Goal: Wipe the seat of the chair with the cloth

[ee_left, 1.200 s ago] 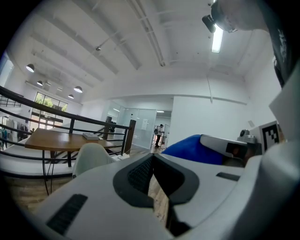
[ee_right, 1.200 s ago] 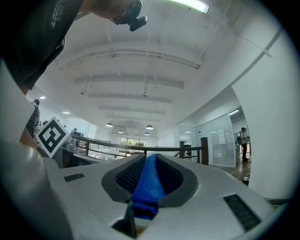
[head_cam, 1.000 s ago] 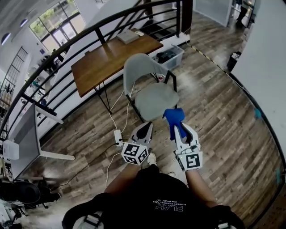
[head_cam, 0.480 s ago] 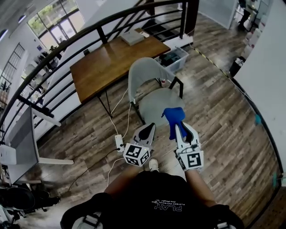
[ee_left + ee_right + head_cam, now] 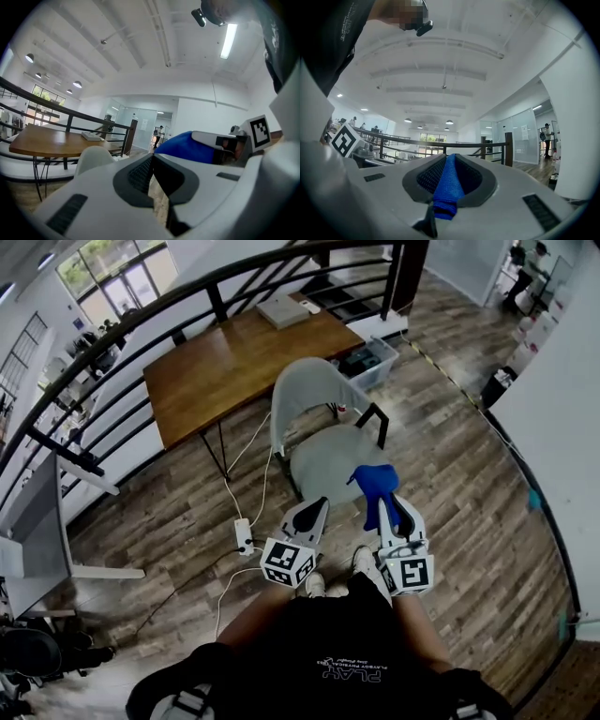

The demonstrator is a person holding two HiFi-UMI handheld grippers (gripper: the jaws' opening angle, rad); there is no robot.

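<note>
A grey chair stands in front of me in the head view, its seat [image 5: 323,454] bare and its backrest [image 5: 302,388] turned toward the wooden table [image 5: 225,362]. My right gripper [image 5: 385,505] is shut on a blue cloth [image 5: 374,483], which bunches up above the jaw tips, over the seat's near right edge. In the right gripper view the cloth [image 5: 449,180] runs as a strip between the jaws. My left gripper [image 5: 310,512] is shut with nothing in it, held just short of the seat's front edge. From the left gripper view I see the cloth [image 5: 185,146] at the right.
A power strip [image 5: 243,536] and white cables lie on the wood floor left of the chair. A clear bin [image 5: 367,360] sits behind the chair. Black railing [image 5: 169,306] curves beyond the table. A white wall [image 5: 572,381] stands on the right.
I have come a little closer to the chair, which now lies more directly ahead. Both grippers shifted slightly right with the cloth still held. Shoes now show below the grippers.
</note>
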